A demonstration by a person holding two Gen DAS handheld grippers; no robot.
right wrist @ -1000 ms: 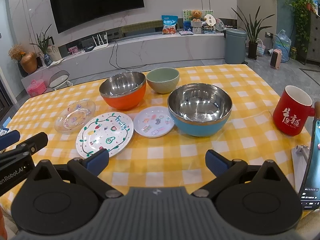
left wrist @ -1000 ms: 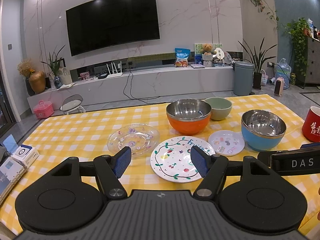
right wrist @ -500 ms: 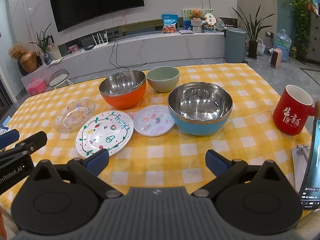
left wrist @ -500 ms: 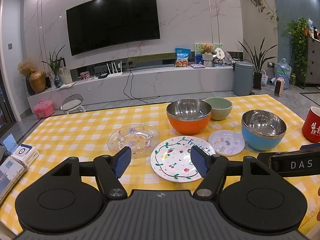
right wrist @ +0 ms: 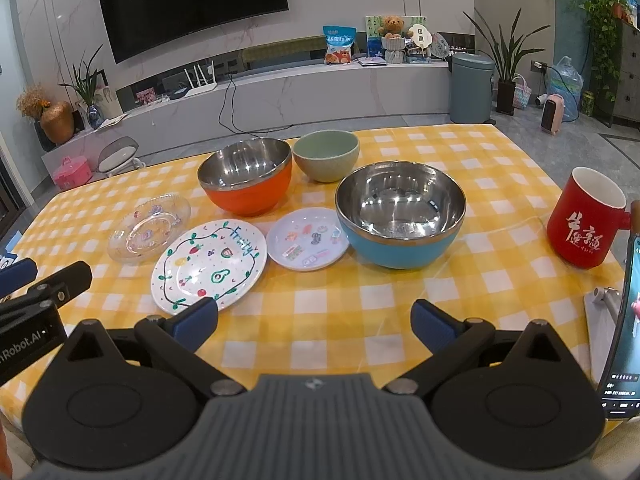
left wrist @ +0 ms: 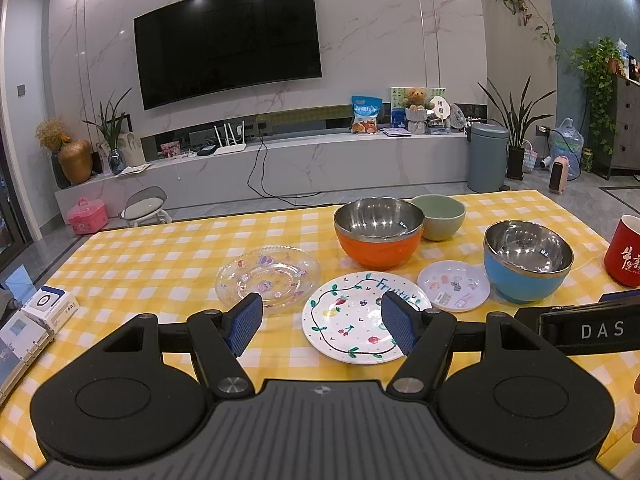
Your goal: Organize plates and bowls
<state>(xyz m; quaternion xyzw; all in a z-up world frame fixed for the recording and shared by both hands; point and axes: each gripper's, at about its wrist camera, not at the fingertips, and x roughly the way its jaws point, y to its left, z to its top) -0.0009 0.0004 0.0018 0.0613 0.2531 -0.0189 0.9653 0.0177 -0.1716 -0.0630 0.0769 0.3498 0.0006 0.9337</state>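
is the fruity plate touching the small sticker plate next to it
Apart. The right wrist view shows a thin strip of yellow checked cloth between the fruity plate and the small sticker plate.

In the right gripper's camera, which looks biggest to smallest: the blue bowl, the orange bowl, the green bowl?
1. blue bowl, widest, but also nearest the camera.
2. orange bowl, which may really match the blue one, since it sits farther back.
3. green bowl, clearly smallest.

Checked table [right wrist: 400,320]; bowls [right wrist: 400,216], plates [right wrist: 208,264], mug [right wrist: 584,220].
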